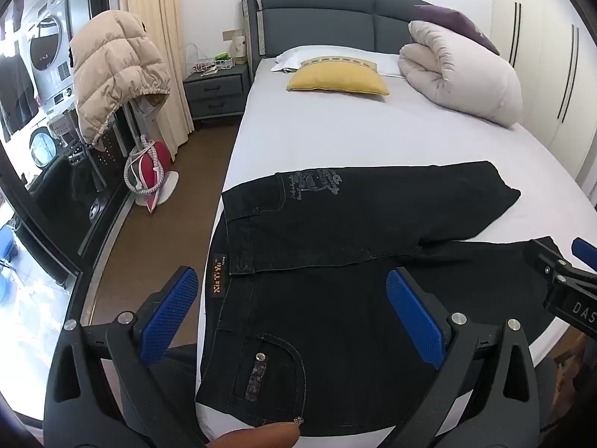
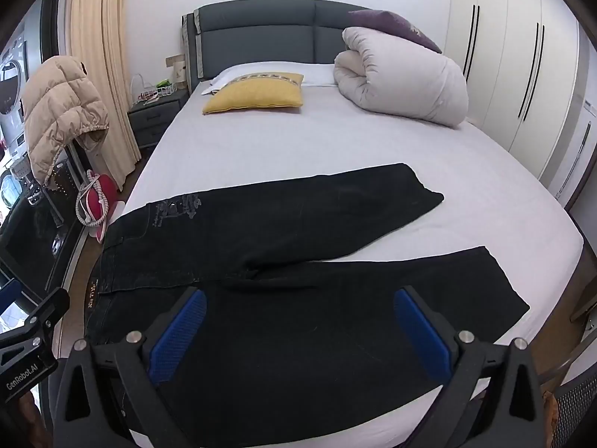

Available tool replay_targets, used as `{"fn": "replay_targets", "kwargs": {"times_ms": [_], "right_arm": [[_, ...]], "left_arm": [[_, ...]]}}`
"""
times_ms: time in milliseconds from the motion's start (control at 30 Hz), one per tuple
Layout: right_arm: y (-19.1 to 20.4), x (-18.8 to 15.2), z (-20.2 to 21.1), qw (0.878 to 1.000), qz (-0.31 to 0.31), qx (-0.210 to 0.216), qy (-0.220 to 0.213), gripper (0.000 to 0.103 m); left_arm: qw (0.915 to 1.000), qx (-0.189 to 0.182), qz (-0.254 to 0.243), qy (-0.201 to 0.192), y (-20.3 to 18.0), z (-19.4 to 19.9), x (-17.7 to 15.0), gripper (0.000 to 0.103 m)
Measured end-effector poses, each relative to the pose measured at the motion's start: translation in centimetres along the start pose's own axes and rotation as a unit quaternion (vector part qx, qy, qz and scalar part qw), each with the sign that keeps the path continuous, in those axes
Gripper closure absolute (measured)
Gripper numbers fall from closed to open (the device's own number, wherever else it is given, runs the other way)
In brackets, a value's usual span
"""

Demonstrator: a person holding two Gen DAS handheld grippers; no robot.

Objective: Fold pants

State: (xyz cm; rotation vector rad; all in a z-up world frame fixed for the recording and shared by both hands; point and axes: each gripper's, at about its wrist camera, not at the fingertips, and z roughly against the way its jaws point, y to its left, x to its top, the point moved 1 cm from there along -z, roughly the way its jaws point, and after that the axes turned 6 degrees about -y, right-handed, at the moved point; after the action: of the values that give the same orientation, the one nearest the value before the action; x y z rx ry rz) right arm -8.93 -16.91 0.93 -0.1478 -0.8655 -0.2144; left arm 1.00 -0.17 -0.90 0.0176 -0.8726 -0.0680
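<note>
Black jeans point(image 1: 335, 298) lie spread flat across the foot of the bed, waistband at the left edge, both legs running right. The far leg point(image 2: 298, 212) has a grey print near the hip; the near leg point(image 2: 354, 317) lies closest to me. My left gripper point(image 1: 294, 302) is open and empty, above the waistband and back pocket. My right gripper point(image 2: 300, 321) is open and empty, above the near leg just right of the crotch. The right gripper's body also shows at the right edge of the left wrist view point(image 1: 567, 280).
The bed point(image 2: 298, 142) has a white sheet, a yellow pillow point(image 2: 257, 93) and a rolled white duvet point(image 2: 403, 82) at the head. A nightstand point(image 1: 218, 89), a beige puffer jacket point(image 1: 115, 71) on a rack and a red iron point(image 1: 149, 171) stand left of the bed. Wardrobe doors point(image 2: 522, 74) line the right.
</note>
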Motion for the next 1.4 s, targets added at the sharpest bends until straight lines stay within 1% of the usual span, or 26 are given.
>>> {"fn": "replay_targets", "kwargs": {"times_ms": [133, 233, 267, 600, 1400], "right_arm": [[0.1, 0.0, -0.1, 1.0, 0.0, 0.0, 0.002, 0.0], [0.1, -0.1, -0.1, 1.0, 0.001, -0.001, 0.001, 0.0], [0.1, -0.1, -0.1, 1.0, 0.0, 0.0, 0.001, 0.0], [0.8, -0.6, -0.2, 1.0, 0.002, 0.0, 0.003, 0.0], [0.4, -0.4, 0.0, 1.0, 0.001, 0.003, 0.009, 0.0]], "left_arm": [[0.9999, -0.007, 0.01, -0.009, 0.4, 0.8, -0.1, 0.0], [0.9998, -0.012, 0.017, -0.007, 1.0, 0.8, -0.5, 0.0], [0.9998, -0.01, 0.016, -0.001, 0.8, 0.3, -0.2, 0.0], [0.9998, -0.008, 0.017, 0.005, 0.9, -0.3, -0.4, 0.0], [0.9999, -0.006, 0.016, 0.004, 0.9, -0.4, -0.5, 0.0]]}}
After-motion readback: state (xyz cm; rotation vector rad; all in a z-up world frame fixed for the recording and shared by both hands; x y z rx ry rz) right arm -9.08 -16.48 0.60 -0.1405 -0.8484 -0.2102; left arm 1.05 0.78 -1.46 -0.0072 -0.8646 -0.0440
